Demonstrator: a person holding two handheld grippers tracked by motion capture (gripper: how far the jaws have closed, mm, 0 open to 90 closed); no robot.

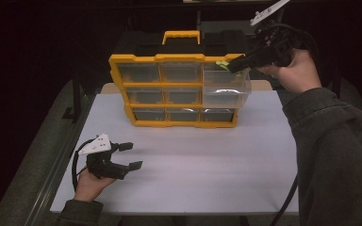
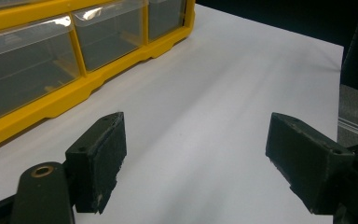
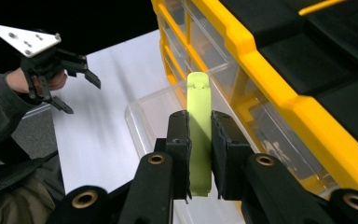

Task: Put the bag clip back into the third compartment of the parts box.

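Observation:
A yellow organizer case (image 1: 136, 60) with clear drawers stands upright at the back of the white table (image 1: 207, 160). Its top right drawer (image 1: 226, 89) is pulled out toward me. My right gripper (image 1: 233, 65) hangs over that drawer, shut on a flat lime-green piece (image 3: 199, 121) that sticks out past the jaws above the drawer's clear rim (image 3: 140, 109). My left gripper (image 1: 131, 156) rests low at the table's front left, open, with bare table between its pads (image 2: 98, 158); it also appears as the other gripper (image 3: 77, 84) in the right gripper view.
The case's lower drawers (image 2: 28, 70) are closed, and a yellow handle (image 1: 181, 35) sits on its black top. The white table runs wide in front of the case. A dark sleeve (image 1: 334, 155) crosses the right side. Beyond the table's edges everything is dark.

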